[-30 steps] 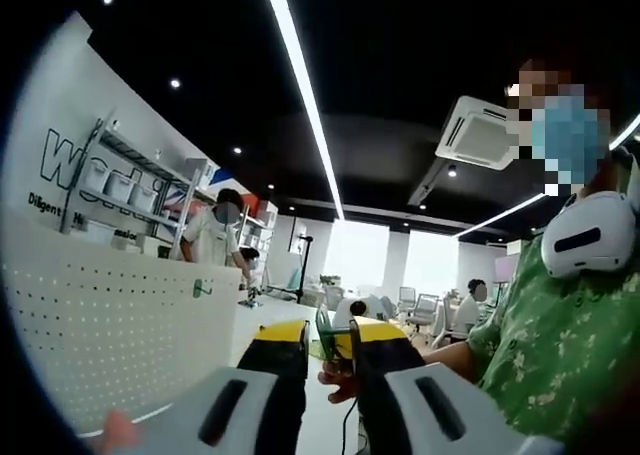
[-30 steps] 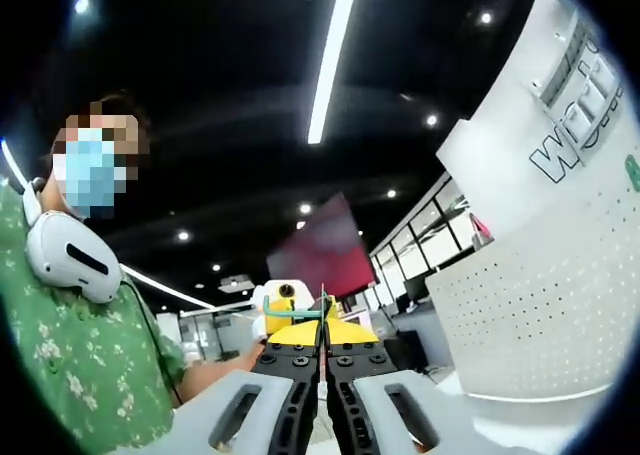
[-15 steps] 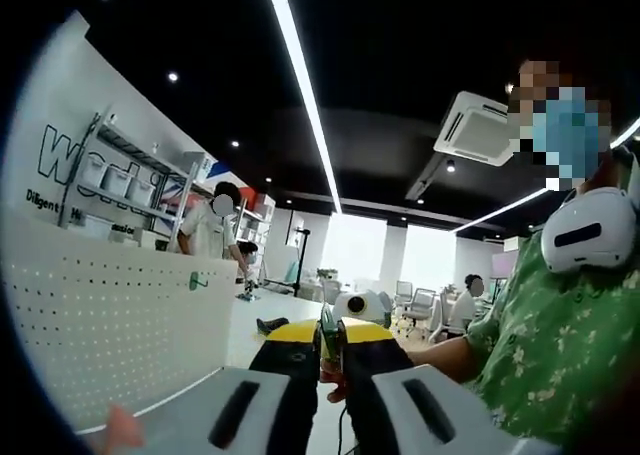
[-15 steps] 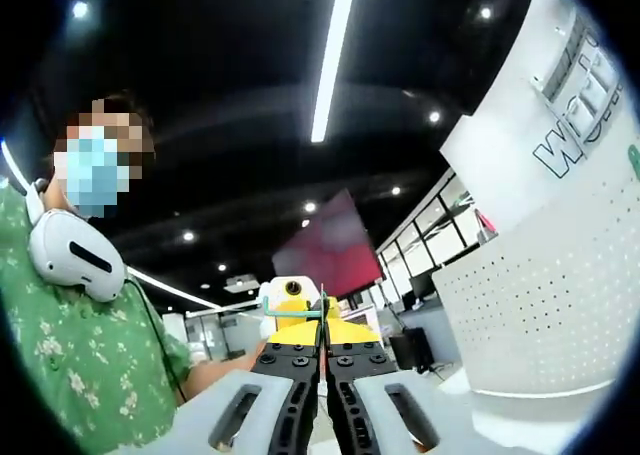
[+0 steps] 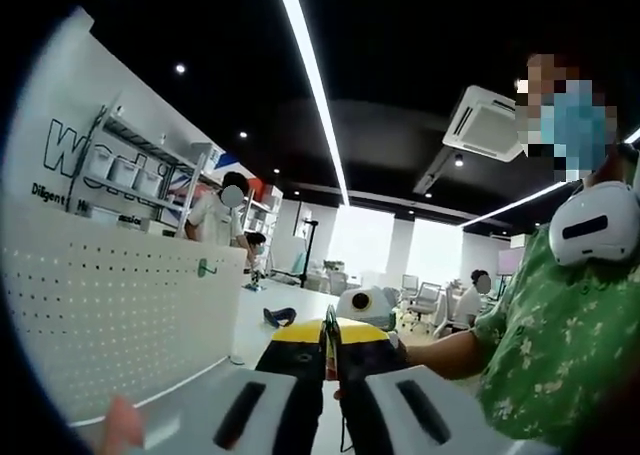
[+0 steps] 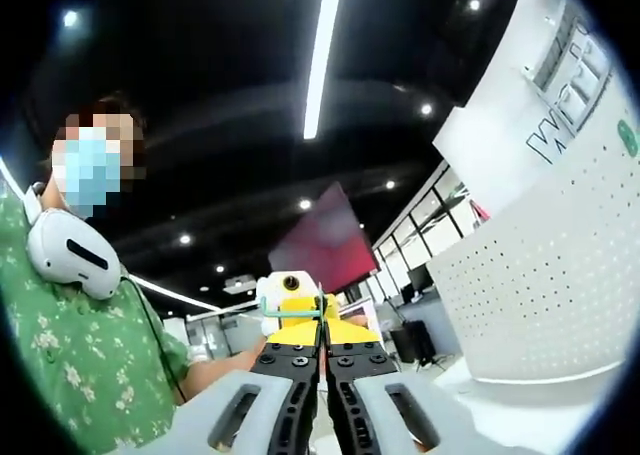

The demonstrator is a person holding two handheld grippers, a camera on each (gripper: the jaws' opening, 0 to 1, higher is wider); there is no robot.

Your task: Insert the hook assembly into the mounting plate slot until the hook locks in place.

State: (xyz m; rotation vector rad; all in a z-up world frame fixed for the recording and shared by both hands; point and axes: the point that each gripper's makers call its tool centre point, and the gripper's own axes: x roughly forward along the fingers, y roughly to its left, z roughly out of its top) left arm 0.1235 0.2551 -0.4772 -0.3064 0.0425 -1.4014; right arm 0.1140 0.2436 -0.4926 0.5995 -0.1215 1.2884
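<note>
Perforated white pegboard [image 5: 110, 325], perhaps metal.

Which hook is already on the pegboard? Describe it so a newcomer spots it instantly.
In the left gripper view, find the white perforated pegboard filling the left side, below the wall lettering. Follow its top edge right, towards its end by the standing person. The small green hook juts out there, the one coloured item on a plain white field of holes.

ceiling: black, long light strip [image 5: 312, 85] running 12 to centre, small spotlights [image 5: 180, 69]
AC: ceiling cassette unit [image 5: 485, 125] at 2 o'clock
wall: white curved pegboard wall [image 5: 110, 325] at 9 o'clock, lettering above
shelving: metal rack with bins [image 5: 140, 175]
far end: bright windows [image 5: 362, 250], office chairs [image 5: 425, 300]
</note>
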